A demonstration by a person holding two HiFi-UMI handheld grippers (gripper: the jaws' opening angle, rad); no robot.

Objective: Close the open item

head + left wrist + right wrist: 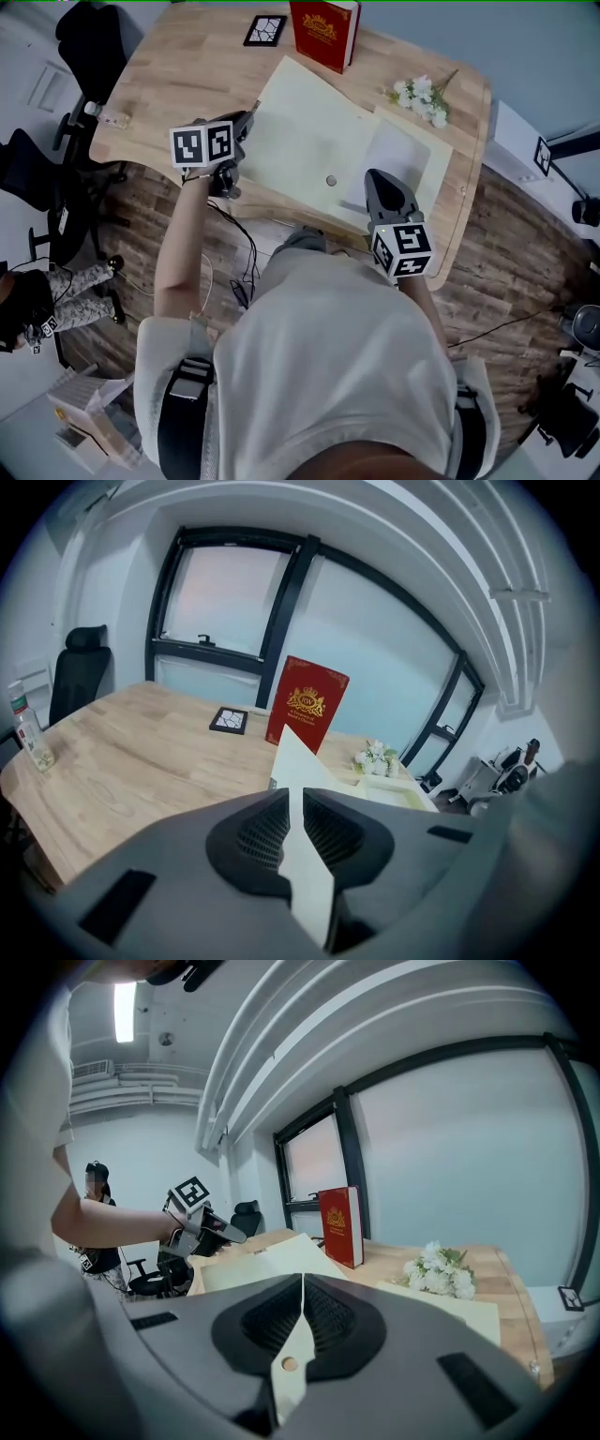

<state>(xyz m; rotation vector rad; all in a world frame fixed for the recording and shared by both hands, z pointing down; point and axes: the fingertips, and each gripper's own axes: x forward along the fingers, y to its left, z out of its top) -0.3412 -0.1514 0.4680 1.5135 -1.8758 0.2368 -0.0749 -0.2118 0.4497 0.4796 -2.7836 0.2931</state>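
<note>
1. The folder (pixel 309 141) lies open in the middle of the head view, on the table (pixel 159 84). Its left flap looks lifted a little off the wood, while its right half lies flat with a white sheet (pixel 398 155) on it.
2. Judged from that, closing is begun but not done: the flap has yet to swing over onto the right half.
3. The left gripper (pixel 292 794), left of centre in the head view, is clenched on the flap's outer edge and tilts downward.
4. The right gripper (pixel 302 1283), lower right of centre, pinches the folder's near edge by a small round fastener and sits nearly level, likely pinning that side.
5. A red book (pixel 323 33) and white flowers (pixel 422 98) sit beyond, near the upper edge.
</note>
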